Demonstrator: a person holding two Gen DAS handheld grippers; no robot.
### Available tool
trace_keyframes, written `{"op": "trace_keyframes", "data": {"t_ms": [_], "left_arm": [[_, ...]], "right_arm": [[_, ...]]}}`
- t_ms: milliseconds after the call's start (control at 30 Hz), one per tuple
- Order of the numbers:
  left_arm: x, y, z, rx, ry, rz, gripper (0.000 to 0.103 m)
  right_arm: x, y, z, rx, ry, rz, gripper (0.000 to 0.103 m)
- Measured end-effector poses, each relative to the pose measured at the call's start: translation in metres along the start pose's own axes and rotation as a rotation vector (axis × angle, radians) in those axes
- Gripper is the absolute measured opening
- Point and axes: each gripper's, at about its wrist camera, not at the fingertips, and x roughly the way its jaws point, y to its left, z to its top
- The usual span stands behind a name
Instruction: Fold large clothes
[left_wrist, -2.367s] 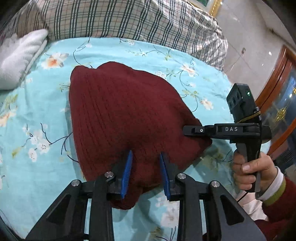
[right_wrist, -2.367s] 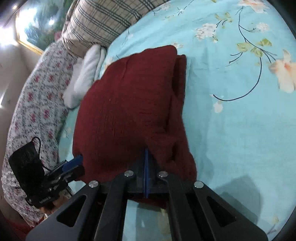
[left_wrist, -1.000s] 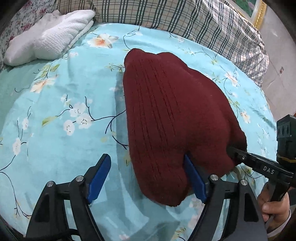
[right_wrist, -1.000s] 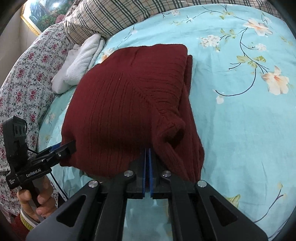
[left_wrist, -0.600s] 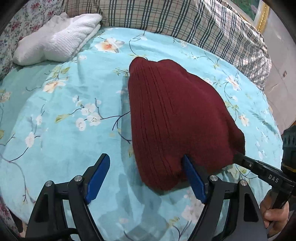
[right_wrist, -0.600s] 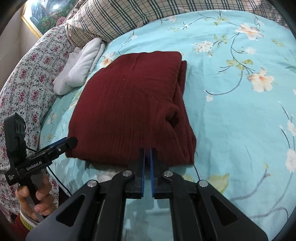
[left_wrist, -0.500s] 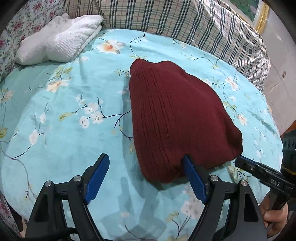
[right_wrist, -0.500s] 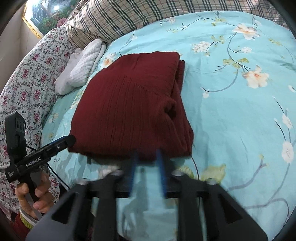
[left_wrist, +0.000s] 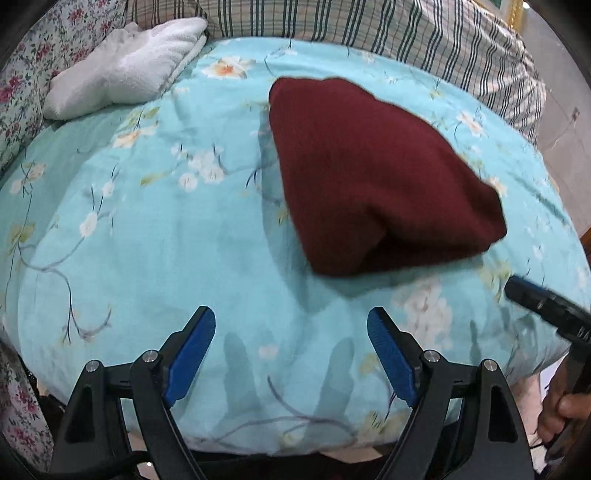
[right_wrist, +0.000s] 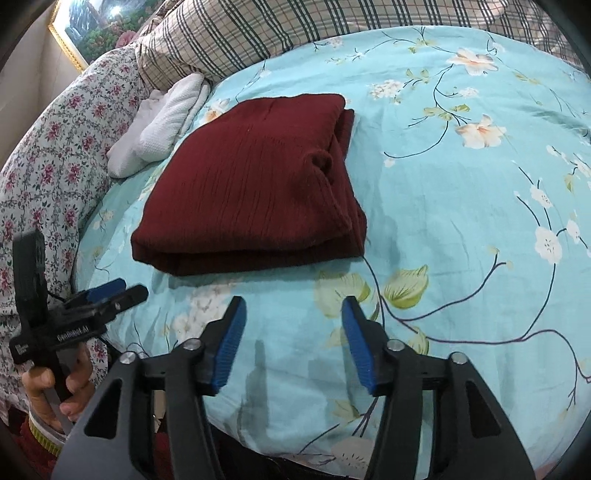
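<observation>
Folded dark red sweater (right_wrist: 251, 192) lying flat on the flowered blue bedspread (right_wrist: 461, 229), beside a white towel (right_wrist: 162, 122) at its far left corner. Left gripper (left_wrist: 291, 350) spread wide and empty, short of the sweater's near edge. Right gripper (right_wrist: 293, 339) jaws opening, nothing between them, likewise clear of the sweater.

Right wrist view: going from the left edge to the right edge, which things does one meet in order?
Left claw held in a hand → white towel → folded dark red sweater → bare floral sheet.
</observation>
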Motion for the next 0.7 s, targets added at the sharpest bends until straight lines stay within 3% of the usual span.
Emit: {"op": "trace_keyframes", "data": {"t_ms": [167, 333, 433, 567, 633, 700], "left_arm": [[-0.002, 0.006, -0.016, -0.006, -0.007, 0.017, 0.085], [-0.019, 0.009, -0.022, -0.025, -0.084, 0.034, 0.085], [-0.025, 0.001, -0.013, 0.046, -0.038, 0.035, 0.085], [-0.049, -0.007, 0.002, 0.107, -0.077, 0.072, 0.086], [-0.063, -0.011, 0.010, 0.123, -0.091, 0.101, 0.094], [-0.072, -0.014, 0.018, 0.131, -0.102, 0.146, 0.102]], "right_arm": [[0.003, 0.008, -0.005, -0.049, 0.017, -0.027, 0.068], [0.000, 0.020, -0.009, -0.127, 0.023, -0.058, 0.076], [-0.006, 0.022, -0.007, -0.146, 0.027, -0.050, 0.077], [-0.023, 0.024, 0.002, -0.170, 0.017, -0.045, 0.081], [-0.033, 0.026, 0.007, -0.185, 0.008, -0.041, 0.086], [-0.042, 0.027, 0.012, -0.191, -0.011, -0.041, 0.100]]}}
